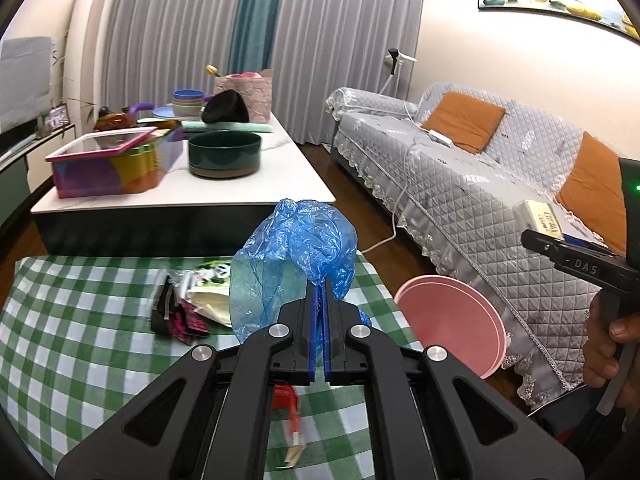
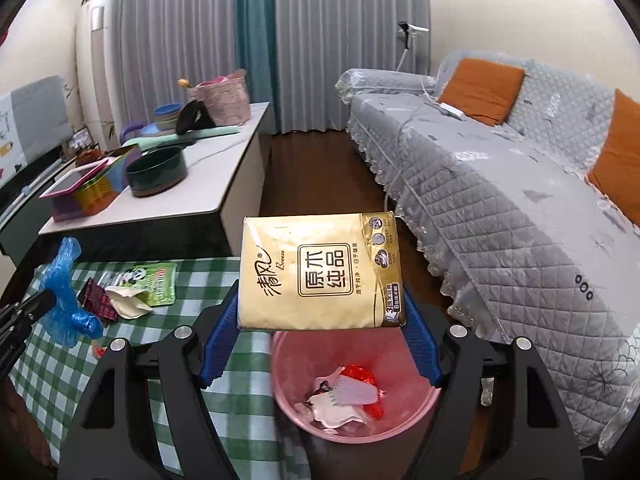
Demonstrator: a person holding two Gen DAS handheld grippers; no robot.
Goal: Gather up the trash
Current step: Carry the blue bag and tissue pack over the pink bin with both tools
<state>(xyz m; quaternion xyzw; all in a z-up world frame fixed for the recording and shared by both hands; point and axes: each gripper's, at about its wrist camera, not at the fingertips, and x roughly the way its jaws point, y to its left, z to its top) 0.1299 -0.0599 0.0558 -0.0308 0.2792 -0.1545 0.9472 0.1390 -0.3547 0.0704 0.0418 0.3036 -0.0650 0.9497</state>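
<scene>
Both hands loaded beside the pink bin

The left gripper (image 1: pixel 322 292) has its fingers pinched tight on a crumpled blue plastic bag (image 1: pixel 298 248) above the checked worktop (image 1: pixel 80 320). Only the right wrist view shows the right gripper (image 2: pixel 320 320), fingers spread wide, clamping a gold tissue pack (image 2: pixel 320 272) over the pink bin (image 2: pixel 352 384), with wrappers (image 2: pixel 344 396) inside.
</scene>
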